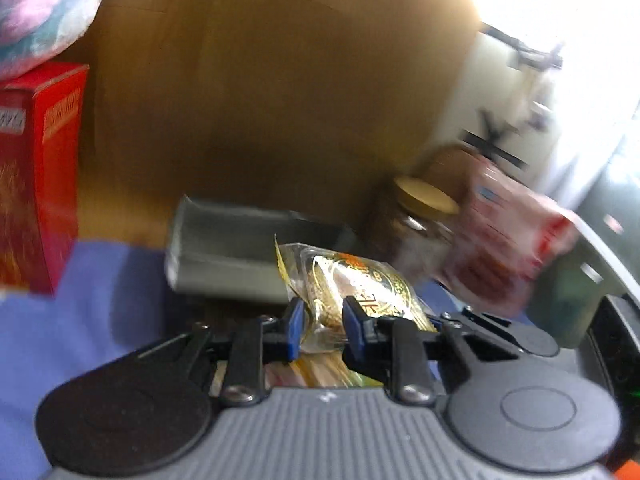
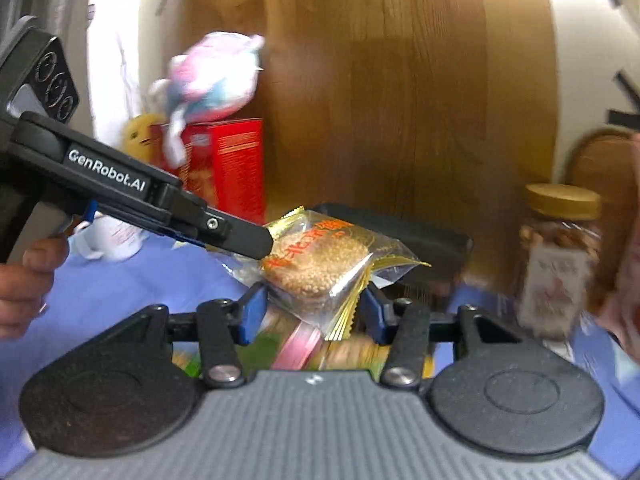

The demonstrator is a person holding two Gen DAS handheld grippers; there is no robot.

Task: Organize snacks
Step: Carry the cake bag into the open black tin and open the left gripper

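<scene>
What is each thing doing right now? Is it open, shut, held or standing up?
Left gripper, shut on the clear gold-edged sesame snack packet.
Right gripper, packet between its jaws; grip unclear.
Clear jar with gold lid, upright, lid on.
Red cardboard box, standing, pink plush toy on top.

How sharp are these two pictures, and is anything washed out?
Left wrist view: the red packet and jar smear with motion blur, the upper right corner is blown out white, the snack pack stays fairly crisp. Right wrist view: the jar and right edge blur; fisheye bends the wooden panel.
</scene>
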